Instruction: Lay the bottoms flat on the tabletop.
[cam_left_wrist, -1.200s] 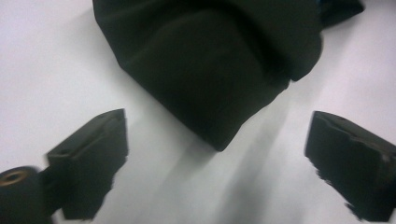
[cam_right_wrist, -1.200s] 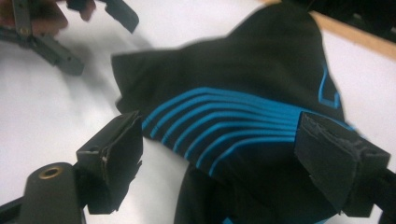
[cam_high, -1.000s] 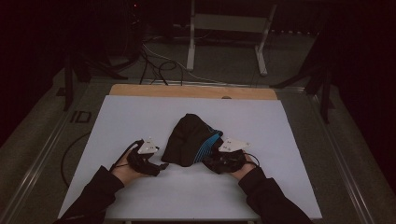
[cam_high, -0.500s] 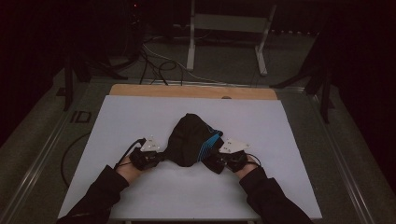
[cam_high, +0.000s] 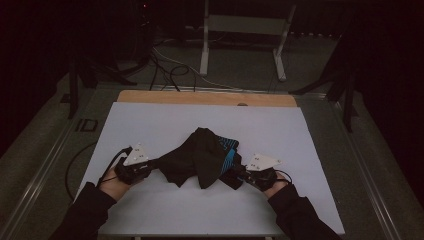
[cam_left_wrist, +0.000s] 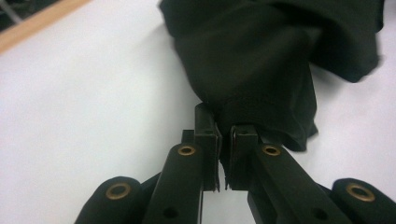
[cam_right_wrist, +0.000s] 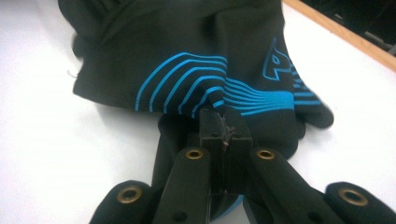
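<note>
A black garment (cam_high: 200, 155) with bright blue stripes (cam_right_wrist: 210, 88) lies bunched on the white table top (cam_high: 165, 125), pulled out sideways between both hands. My left gripper (cam_high: 150, 164) is shut on its plain black left edge (cam_left_wrist: 243, 70), the cloth pinched between the jaws (cam_left_wrist: 223, 135). At the right, my right gripper (cam_high: 235, 175) is shut on the striped edge, with fabric caught between its jaws (cam_right_wrist: 225, 122). A blue logo (cam_right_wrist: 275, 63) shows on the cloth beyond the stripes.
A bare wooden strip (cam_high: 205, 97) runs along the table's far edge. Beyond it stand a white metal frame (cam_high: 240, 35) and loose cables (cam_high: 165, 65) on the floor. Dark stands flank the table at left (cam_high: 75, 75) and right (cam_high: 347, 95).
My left gripper has closed in on the garment's left edge, taken hold of it and pulled outward. The garment is now stretched wider and flatter between the two grippers.
</note>
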